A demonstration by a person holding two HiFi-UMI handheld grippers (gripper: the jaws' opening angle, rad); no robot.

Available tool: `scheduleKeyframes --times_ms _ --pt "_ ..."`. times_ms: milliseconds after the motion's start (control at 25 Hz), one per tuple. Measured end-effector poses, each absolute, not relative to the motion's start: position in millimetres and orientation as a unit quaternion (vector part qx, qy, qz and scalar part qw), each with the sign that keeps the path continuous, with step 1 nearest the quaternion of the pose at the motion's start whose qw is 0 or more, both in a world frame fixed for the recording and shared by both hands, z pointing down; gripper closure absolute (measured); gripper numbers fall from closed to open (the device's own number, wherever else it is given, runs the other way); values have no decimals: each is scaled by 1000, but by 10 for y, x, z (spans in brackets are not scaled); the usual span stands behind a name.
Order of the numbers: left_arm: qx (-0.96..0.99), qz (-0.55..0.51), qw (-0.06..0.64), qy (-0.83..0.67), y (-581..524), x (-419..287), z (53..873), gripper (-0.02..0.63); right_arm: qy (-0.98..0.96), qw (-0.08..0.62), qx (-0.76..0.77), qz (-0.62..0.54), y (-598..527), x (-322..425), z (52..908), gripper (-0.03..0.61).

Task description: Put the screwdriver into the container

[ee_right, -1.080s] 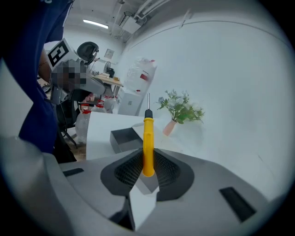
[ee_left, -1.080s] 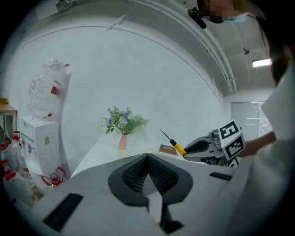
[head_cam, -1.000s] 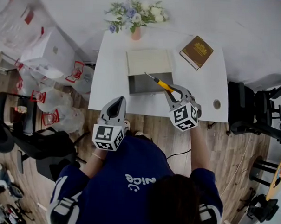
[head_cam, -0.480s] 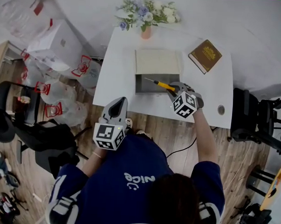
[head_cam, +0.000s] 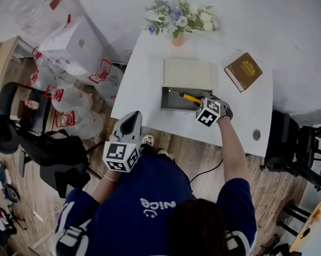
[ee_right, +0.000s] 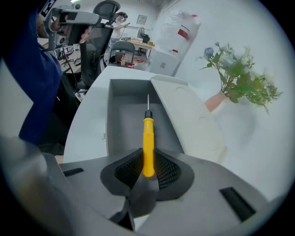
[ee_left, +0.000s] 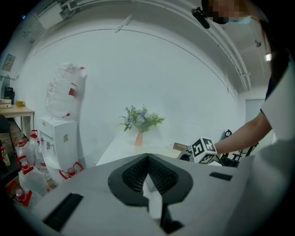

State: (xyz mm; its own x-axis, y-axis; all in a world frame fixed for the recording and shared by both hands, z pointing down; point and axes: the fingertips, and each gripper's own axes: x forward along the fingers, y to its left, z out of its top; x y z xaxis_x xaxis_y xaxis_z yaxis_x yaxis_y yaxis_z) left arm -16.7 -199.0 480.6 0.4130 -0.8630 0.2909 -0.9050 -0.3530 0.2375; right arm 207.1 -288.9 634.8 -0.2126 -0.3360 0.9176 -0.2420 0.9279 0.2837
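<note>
A yellow-handled screwdriver [ee_right: 147, 143] [head_cam: 189, 98] sticks out of my right gripper [ee_right: 147, 169] [head_cam: 204, 100], which is shut on its handle. Its metal tip points over the open grey container [ee_right: 131, 120] [head_cam: 175, 100] on the white table [head_cam: 147, 71]. The container's pale lid [head_cam: 188, 73] [ee_right: 189, 122] lies flat behind it. My left gripper [head_cam: 130, 124] [ee_left: 146, 179] hangs over the wooden floor in front of the table, jaws together with nothing between them.
A vase of flowers [head_cam: 178, 22] [ee_right: 233, 76] stands at the table's far edge, and a brown book [head_cam: 243, 71] lies at the right. Water bottles and a white dispenser [head_cam: 68, 41] crowd the left. Office chairs [head_cam: 295, 146] stand on both sides.
My right gripper has carried the screwdriver forward and lower, so its tip now reaches over the container's opening. The left gripper has stayed in place.
</note>
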Motion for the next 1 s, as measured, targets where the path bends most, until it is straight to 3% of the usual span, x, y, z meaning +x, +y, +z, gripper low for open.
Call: scheduleKeyframes --times_ms 800,1000 --pt "819 27 203 -535 -2117 -229 4832 601 -758 624 188 -7 -3021 2002 6523 489" --pt "821 32 203 -534 -2115 -174 4847 601 -755 628 187 14 -3007 2026 6549 459"
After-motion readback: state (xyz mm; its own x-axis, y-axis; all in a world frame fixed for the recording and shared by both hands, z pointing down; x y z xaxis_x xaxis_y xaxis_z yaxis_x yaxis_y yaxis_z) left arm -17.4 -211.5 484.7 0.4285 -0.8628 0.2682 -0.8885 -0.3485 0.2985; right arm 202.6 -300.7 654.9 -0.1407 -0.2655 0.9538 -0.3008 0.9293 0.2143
